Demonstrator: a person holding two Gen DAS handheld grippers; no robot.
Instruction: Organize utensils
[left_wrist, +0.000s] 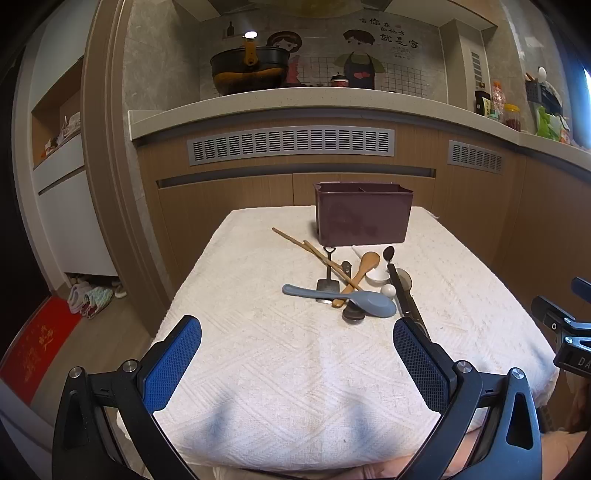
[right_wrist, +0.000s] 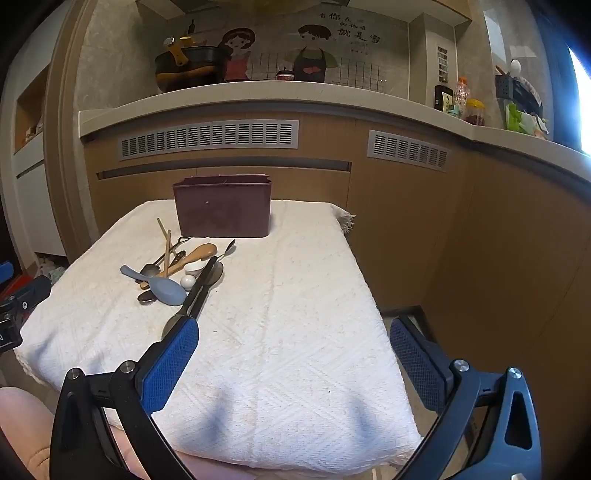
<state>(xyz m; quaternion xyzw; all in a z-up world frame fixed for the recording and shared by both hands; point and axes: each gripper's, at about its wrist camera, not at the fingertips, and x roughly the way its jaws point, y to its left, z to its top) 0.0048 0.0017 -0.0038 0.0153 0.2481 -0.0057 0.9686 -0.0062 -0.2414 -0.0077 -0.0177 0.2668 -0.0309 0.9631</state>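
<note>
Both grippers hung low over the near edge of the towel-covered counter (left_wrist: 295, 387), fingers spread wide and holding nothing. No utensil had gone into the dark red bin (left_wrist: 364, 214) at the upper middle of the left wrist view; nothing stuck up out of it.

The pile of utensils (left_wrist: 351, 284) lay at the centre of that view, just in front of the bin and straight ahead of the left gripper (left_wrist: 297, 365), a little to the right of its midline. In the right wrist view the same pile sat in the left middle, up and left of the right gripper (right_wrist: 295, 363). The left gripper looked the more squarely lined up, though the black-handled tool (right_wrist: 201, 290) reached nearly to the right gripper's left finger (right_wrist: 170, 365).

Counted, as far as the heap allowed:
- two wooden chopsticks (left_wrist: 306, 249), running diagonally from upper left to lower right
- one grey-blue rice paddle (left_wrist: 343, 297), long axis roughly across the frame
- one wooden spoon (left_wrist: 360, 271)
- one small metal shovel-shaped spoon (left_wrist: 326, 277)
- one white ceramic spoon (left_wrist: 378, 277)
- one dark metal spoon (left_wrist: 388, 254)

Further pieces were buried under the paddle, so their number could not be told.
</note>
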